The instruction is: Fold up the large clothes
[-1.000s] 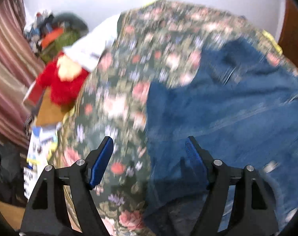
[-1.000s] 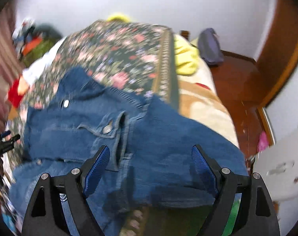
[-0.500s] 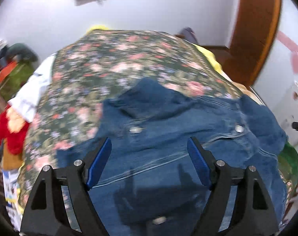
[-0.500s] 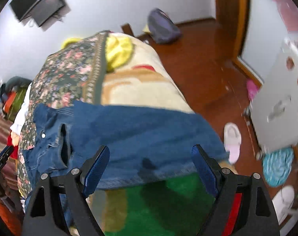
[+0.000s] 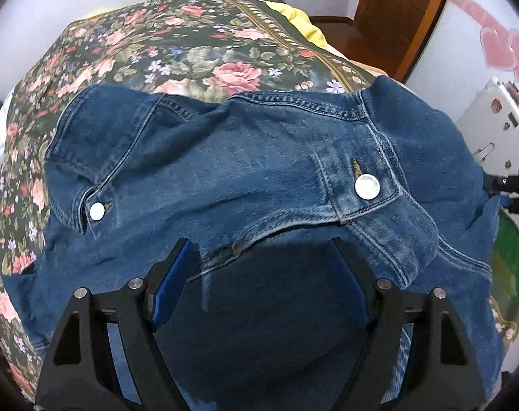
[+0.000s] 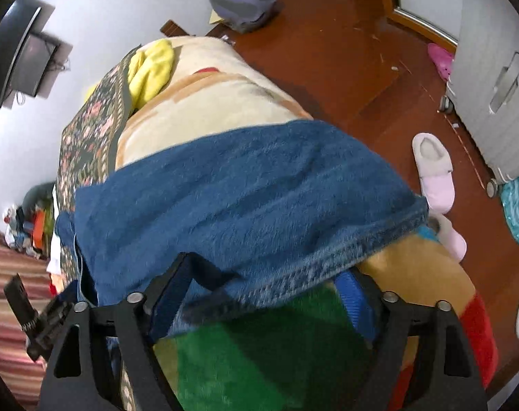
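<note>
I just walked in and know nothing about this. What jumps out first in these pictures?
A big blue denim jacket sprawls across a flowered bedspread, its silver buttons shining. On the bed's far side its hem hangs over a bright plush blanket, above a red wooden floor with pale slippers.

You get bright, even room light in both views, with no harsh glare apart from small highlights on the denim jacket's [image 5: 245,164] metal buttons [image 5: 367,187]. Your left tool [image 5: 263,270] throws a deep, soft shadow across the denim directly beneath it. The left view is sharp. The right view is smeared by motion, worst along the jacket hem [image 6: 314,274]. Both fisheye pictures bend strongly outward and end in black corners.
</note>
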Available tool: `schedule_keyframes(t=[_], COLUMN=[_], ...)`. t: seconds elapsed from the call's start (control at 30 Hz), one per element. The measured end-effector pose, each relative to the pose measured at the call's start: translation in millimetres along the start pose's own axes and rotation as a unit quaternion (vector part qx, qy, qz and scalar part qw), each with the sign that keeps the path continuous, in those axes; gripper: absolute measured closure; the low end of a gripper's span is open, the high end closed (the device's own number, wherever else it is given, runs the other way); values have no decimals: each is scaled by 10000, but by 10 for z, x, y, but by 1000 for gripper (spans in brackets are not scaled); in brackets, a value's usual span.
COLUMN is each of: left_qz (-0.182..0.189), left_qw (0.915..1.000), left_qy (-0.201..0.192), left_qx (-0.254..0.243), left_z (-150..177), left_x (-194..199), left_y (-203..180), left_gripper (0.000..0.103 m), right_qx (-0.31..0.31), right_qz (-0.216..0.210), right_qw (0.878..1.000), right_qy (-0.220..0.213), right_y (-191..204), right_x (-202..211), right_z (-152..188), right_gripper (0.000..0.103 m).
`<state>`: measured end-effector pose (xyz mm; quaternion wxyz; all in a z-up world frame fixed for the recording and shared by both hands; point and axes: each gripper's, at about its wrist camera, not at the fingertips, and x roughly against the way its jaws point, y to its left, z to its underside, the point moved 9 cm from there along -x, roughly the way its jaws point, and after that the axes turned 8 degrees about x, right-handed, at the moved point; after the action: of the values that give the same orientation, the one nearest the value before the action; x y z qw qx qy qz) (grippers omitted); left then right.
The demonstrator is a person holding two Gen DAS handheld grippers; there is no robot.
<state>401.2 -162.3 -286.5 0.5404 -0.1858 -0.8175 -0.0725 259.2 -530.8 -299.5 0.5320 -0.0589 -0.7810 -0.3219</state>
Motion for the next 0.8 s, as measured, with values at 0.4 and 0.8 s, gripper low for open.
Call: schedule_keyframes(t=[0.4, 0.8], left_qz=[-143, -186], left_qw=[9991, 9874], left_qy=[-376, -1514], left_qx=[-133, 411], left_z=[-80, -190], left_x=[200, 1236], left_y=[-32, 531], left_gripper=[24, 24], right_qx=[639, 2119], right_qz=[340, -497], right_qw=[9934, 9549], right_qy=[-885, -2021], right_y=[408, 2092], right_x=[275, 1303], right_z=[-441, -671], right_gripper=[85, 94])
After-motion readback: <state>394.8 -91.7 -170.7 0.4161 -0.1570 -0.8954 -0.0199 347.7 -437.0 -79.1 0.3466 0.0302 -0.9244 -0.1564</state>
